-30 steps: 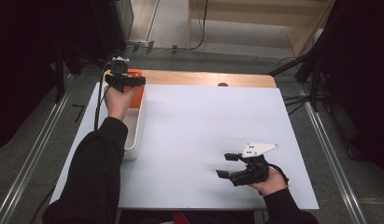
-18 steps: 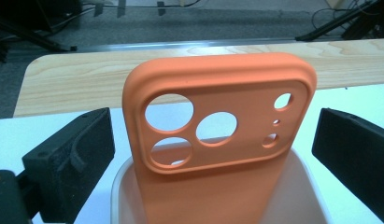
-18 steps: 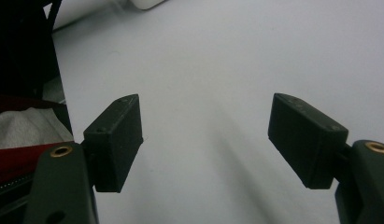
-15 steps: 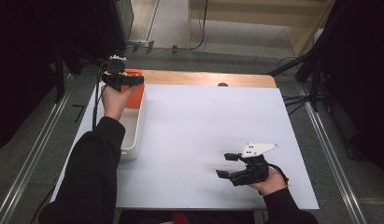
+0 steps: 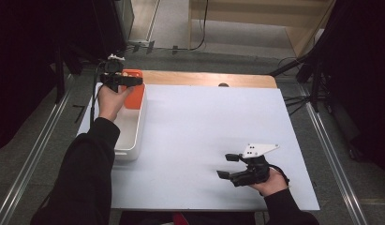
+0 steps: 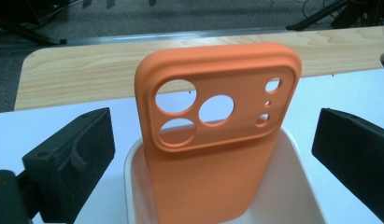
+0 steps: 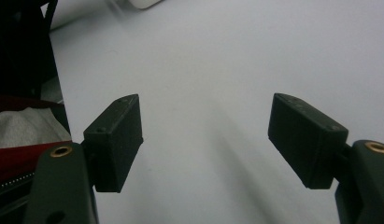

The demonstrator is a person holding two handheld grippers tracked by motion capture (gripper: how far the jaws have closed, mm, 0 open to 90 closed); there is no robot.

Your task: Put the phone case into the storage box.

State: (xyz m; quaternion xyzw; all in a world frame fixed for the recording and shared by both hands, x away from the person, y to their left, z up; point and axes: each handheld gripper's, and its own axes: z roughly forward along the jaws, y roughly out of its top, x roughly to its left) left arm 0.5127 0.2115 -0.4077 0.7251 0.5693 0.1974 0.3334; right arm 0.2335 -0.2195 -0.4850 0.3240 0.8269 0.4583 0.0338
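Observation:
An orange phone case (image 6: 217, 140) with round camera cut-outs stands upright at the far end of a white bin (image 6: 292, 186). My left gripper (image 6: 217, 149) is open. Its jaws flank the case, with a clear gap on each side. In the high view the left gripper (image 5: 134, 80) hovers over the far end of the bin (image 5: 129, 136), with the orange case (image 5: 134, 96) just under it. My right gripper (image 5: 227, 166) rests low over the near right of the white table (image 5: 204, 122). The right gripper (image 7: 206, 140) is open with nothing between its jaws.
A strip of bare wood (image 5: 204, 78) runs along the table's far edge. Metal rails (image 5: 35, 154) run beside the table on both sides. Black stands and cables (image 5: 312, 79) are at the far right on the floor.
The left gripper has shifted slightly to the left over the bin's far end, and more of the orange case now shows. The right gripper has not moved.

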